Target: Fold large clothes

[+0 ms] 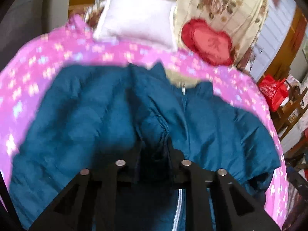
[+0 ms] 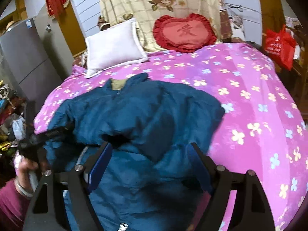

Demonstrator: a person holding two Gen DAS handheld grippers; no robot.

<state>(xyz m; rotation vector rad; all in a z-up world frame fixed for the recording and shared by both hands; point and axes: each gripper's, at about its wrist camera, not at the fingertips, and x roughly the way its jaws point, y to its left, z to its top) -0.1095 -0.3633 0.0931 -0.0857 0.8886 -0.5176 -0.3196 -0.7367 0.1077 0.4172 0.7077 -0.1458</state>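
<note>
Left wrist view: teal padded jacket [image 1: 107,115] fills the centre and lower frame, spread on a bed with a pink flowered bedspread [image 1: 28,73]. Left tool [image 1: 154,154] sits at bottom centre; its jaws are drawn together and pinch a fold of the jacket near the front opening. A white zip line runs down at the bottom edge. Frame is motion-blurred.

Right wrist view: jacket [image 2: 146,111] lies at centre-left of the frame, collar toward the upper left, olive lining showing at the neck. Right tool [image 2: 150,159] at bottom centre, jaws spread wide, blue pads either side of the jacket's lower part; pads not pressing on the fabric, as far as can be seen. Left tool [image 2: 57,130] enters from the left edge, at the jacket's sleeve side, held by a hand [image 2: 27,169] in a maroon sleeve.

Background, upper frame: white pillow [image 2: 113,46], red heart-shaped cushion [image 2: 184,32], floral cloth [image 2: 154,2] behind them. Red bag [image 2: 279,44] at upper right.
</note>
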